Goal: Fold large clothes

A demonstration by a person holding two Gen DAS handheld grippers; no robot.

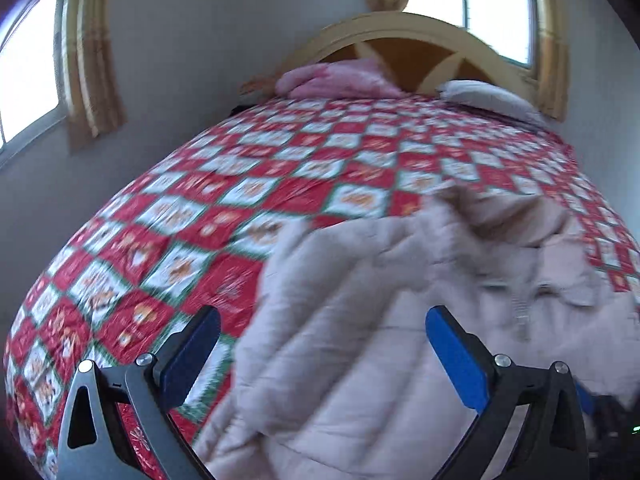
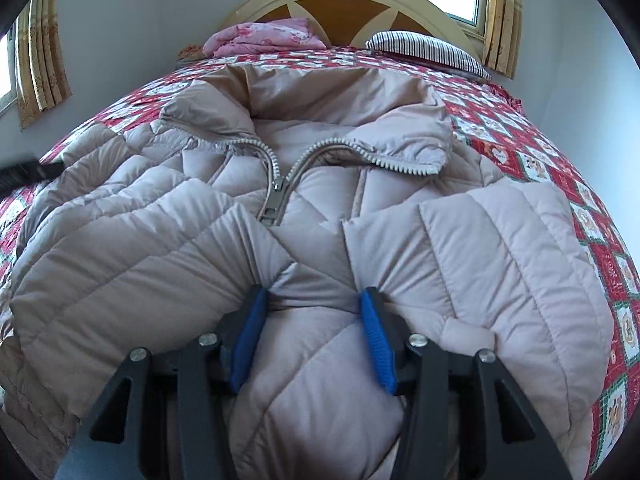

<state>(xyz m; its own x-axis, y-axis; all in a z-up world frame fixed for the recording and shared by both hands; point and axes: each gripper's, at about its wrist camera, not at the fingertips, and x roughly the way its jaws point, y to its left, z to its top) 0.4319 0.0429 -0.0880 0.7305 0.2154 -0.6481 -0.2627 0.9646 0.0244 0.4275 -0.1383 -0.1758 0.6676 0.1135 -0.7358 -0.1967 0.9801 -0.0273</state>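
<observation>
Pale pinkish-beige quilted puffer jacket lying front-up on bed, collar toward 12 o'clock, hem toward 6 o'clock. Metal zipper closed below chest, open above; collar flaps splayed toward 10 and 2 o'clock. Both sleeves folded inward across front, meeting near centre at 6 o'clock. Bunched fold of padding at lower middle pinched between blue pads. In left wrist view, jacket blurred, filling 5 o'clock area.

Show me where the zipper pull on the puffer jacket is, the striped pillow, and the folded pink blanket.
zipper pull (image 2: 277, 185): right wrist view, on the metal slider body.
striped pillow (image 2: 424, 49): right wrist view, middle of its top face.
pink blanket (image 2: 266, 37): right wrist view, centre of the folded stack.
</observation>
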